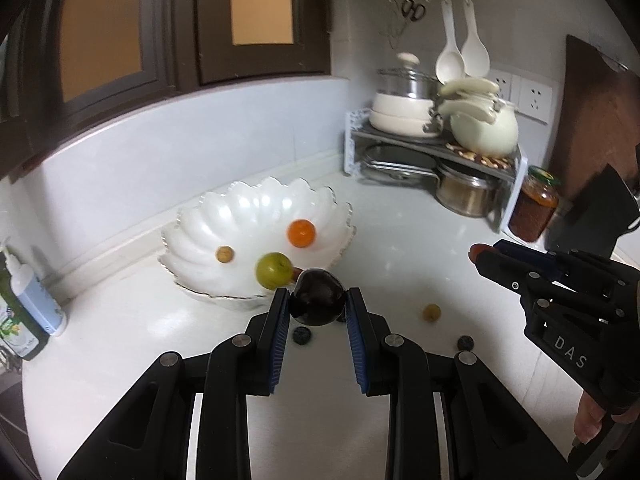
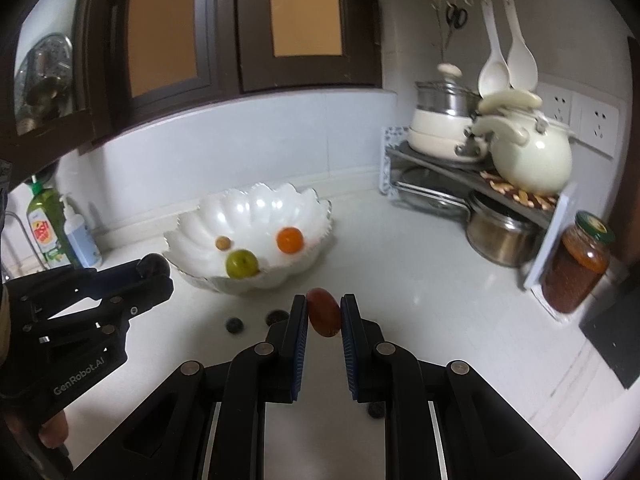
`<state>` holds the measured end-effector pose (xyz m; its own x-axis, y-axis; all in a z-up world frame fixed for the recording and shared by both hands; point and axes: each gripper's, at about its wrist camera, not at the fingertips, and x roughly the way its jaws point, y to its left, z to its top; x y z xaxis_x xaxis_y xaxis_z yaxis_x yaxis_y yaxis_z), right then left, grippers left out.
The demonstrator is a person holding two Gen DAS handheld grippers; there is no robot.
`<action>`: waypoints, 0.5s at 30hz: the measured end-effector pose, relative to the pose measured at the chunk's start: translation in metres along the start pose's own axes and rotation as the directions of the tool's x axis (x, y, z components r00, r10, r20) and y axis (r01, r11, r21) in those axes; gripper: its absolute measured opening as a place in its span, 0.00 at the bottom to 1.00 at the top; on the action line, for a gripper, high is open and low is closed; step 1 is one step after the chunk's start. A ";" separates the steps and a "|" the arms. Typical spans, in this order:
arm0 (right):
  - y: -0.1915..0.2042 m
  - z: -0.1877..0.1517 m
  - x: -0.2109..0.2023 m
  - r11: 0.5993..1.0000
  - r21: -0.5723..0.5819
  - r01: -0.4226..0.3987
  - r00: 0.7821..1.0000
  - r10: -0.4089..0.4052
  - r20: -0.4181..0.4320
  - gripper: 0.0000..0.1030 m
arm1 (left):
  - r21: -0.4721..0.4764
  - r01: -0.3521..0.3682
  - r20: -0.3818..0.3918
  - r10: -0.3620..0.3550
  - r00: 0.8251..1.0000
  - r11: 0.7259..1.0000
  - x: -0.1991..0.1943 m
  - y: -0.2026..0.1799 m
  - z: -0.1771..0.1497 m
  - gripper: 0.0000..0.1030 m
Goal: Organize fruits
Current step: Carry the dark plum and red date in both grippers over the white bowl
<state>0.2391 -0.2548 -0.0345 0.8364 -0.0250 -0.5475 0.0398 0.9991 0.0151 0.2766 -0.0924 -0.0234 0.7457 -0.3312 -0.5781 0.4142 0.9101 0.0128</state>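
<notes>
Both grippers are loaded: your left gripper (image 1: 318, 300) clamps a dark plum (image 1: 318, 298); your right gripper (image 2: 324, 312) pinches a red grape tomato (image 2: 324, 312); next, I judge, carry them over the scalloped white bowl (image 2: 256, 208) and release gently.

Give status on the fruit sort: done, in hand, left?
Done: orange, green fruit and a small brown one sit in the white bowl. In hand: left tool grips a dark plum, right tool a reddish fruit. Left: small fruits on the counter.
</notes>
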 end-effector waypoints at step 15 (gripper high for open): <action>0.035 0.030 0.005 0.999 -0.008 -0.054 0.996 0.055 0.063 0.18 | 0.004 -0.089 0.074 0.088 0.993 0.996 -0.024 0.033 0.014 0.28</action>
<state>0.2615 -0.2206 -0.0118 0.8703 0.0274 -0.4917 -0.0097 0.9992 0.0384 0.2797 -0.0582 0.0017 0.8161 -0.2674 -0.5124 0.3484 0.9349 0.0670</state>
